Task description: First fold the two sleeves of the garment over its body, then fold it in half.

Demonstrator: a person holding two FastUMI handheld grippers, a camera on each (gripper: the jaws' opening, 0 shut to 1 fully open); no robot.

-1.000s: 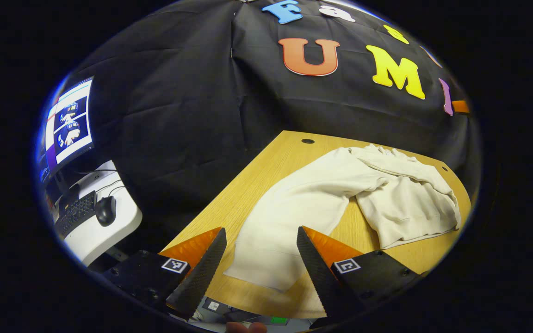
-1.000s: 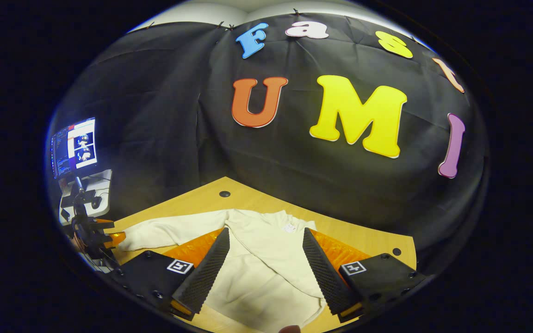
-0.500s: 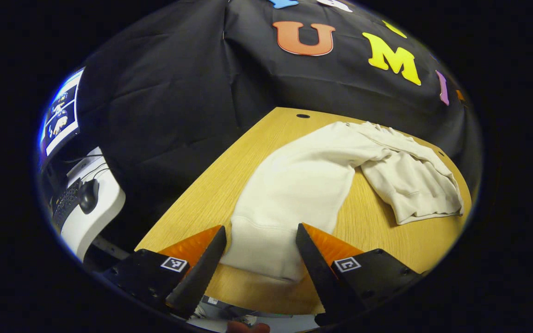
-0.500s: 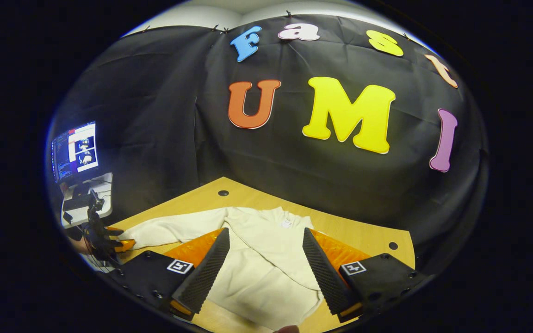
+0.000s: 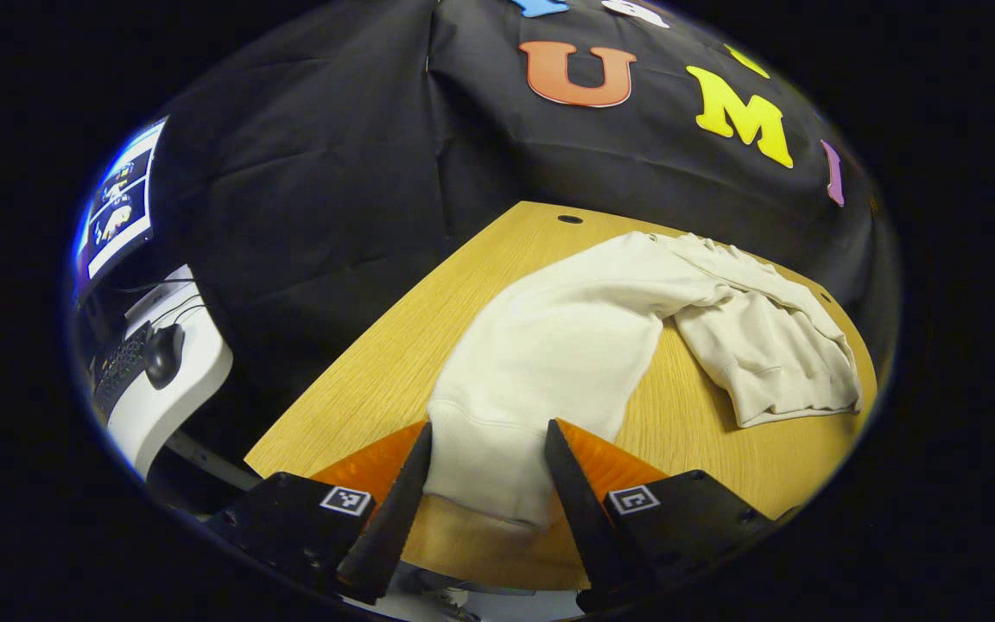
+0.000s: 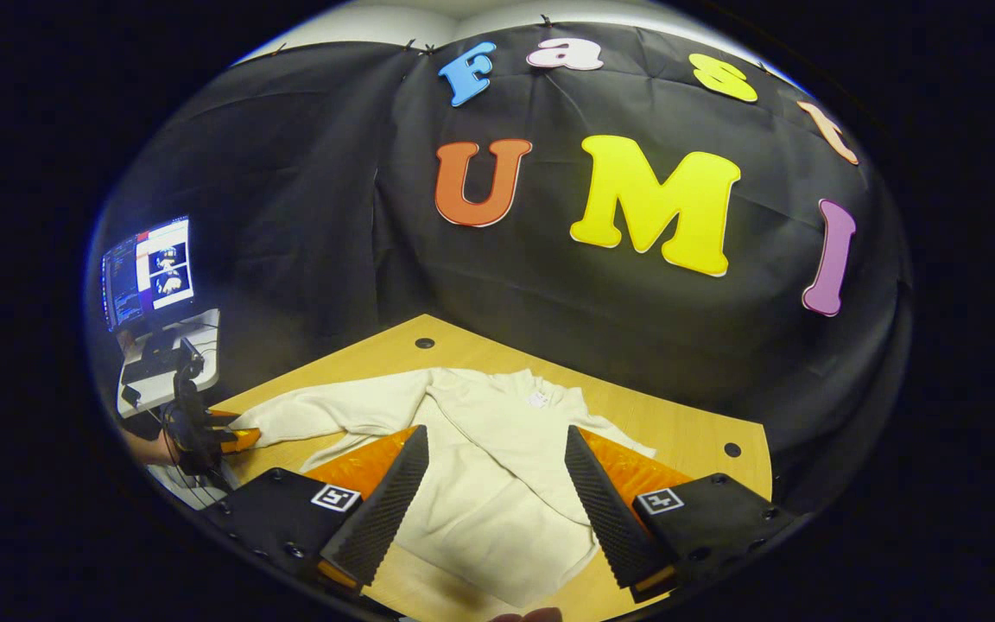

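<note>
A cream sweatshirt (image 6: 497,484) lies on the wooden table (image 5: 377,371). One sleeve lies folded across its body (image 5: 765,345). The other sleeve (image 5: 567,337) stretches out flat towards my left gripper (image 5: 484,484). That gripper is open, and the sleeve's ribbed cuff (image 5: 480,471) lies between its fingers, low at the table's near edge. In the right gripper view the left gripper (image 6: 225,436) sits at the sleeve's far left end, held by a hand (image 6: 142,449). My right gripper (image 6: 497,492) hovers open over the sweatshirt's body, holding nothing.
A white side desk (image 5: 195,389) with a keyboard, a mouse (image 5: 164,354) and a lit monitor (image 5: 117,207) stands left of the table. The tabletop has small cable holes (image 5: 568,219) near its back corners. Black cloth wall rises close behind the table.
My left gripper has moved forward and down, so the cuff now lies between its fingers, which stand slightly closer together. The right gripper has shifted only a little above the body.
</note>
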